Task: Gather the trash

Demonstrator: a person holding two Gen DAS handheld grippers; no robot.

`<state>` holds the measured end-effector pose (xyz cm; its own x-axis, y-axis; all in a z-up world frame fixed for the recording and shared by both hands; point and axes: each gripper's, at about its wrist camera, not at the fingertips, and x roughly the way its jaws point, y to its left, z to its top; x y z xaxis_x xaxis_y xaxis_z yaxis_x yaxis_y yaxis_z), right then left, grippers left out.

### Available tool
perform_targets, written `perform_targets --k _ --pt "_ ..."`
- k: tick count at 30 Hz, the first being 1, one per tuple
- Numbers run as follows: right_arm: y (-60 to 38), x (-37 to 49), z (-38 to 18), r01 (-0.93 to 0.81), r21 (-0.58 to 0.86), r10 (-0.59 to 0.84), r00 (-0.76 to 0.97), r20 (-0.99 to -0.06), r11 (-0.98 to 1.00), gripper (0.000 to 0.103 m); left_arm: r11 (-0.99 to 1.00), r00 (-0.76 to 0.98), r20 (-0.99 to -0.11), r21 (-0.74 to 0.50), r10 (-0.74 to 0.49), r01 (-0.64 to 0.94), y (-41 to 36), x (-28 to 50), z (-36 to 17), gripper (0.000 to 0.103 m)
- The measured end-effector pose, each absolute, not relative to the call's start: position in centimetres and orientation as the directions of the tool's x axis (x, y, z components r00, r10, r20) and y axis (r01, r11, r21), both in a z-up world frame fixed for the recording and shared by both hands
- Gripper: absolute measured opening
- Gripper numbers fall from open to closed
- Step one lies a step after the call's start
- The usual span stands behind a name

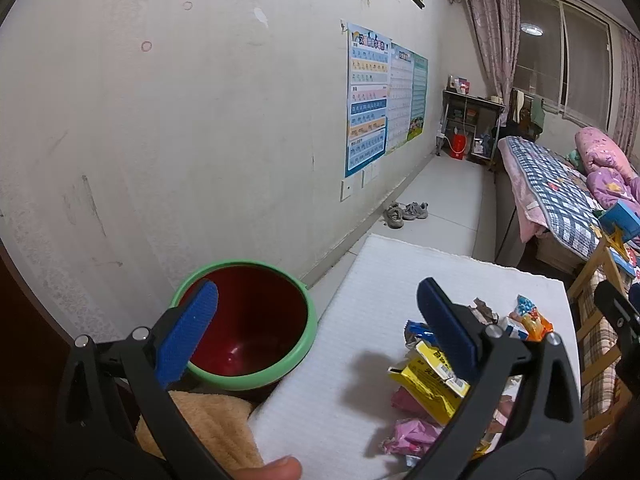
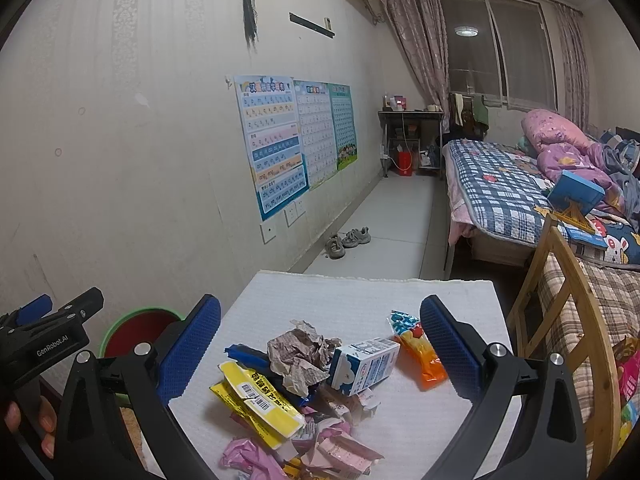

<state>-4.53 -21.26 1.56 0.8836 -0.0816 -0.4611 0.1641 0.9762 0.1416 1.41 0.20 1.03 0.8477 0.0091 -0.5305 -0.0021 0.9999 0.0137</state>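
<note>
A heap of trash lies on the white table [image 2: 360,296]: a yellow wrapper [image 2: 256,400], crumpled brown paper [image 2: 300,356], a small milk carton [image 2: 362,364], an orange packet [image 2: 424,356] and pink wrappers [image 2: 256,460]. My right gripper [image 2: 320,344] is open above the heap, holding nothing. A red bin with a green rim [image 1: 244,320] stands left of the table. My left gripper [image 1: 316,328] hangs open between bin and table, its left pad [image 1: 188,332] over the bin rim, its right pad [image 1: 448,328] over the yellow wrapper [image 1: 428,388]. The left gripper's body [image 2: 48,336] shows in the right wrist view.
A wall runs along the left, with posters [image 2: 280,140] and shoes [image 2: 346,240] on the floor. A bed [image 2: 500,188] and a wooden chair frame [image 2: 560,300] stand to the right. An orange towel [image 1: 212,424] lies below the bin. A person's fingers [image 2: 44,424] hold the left gripper.
</note>
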Motion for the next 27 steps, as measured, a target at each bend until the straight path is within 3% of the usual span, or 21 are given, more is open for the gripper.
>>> perform_targets --k 27 --pt "-21.9 -4.3 -0.1 0.169 0.143 -0.074 0.858 -0.509 0.975 0.096 1.0 0.84 -0.542 0.028 0.002 0.015 -0.2 1.2 0.7 0.098"
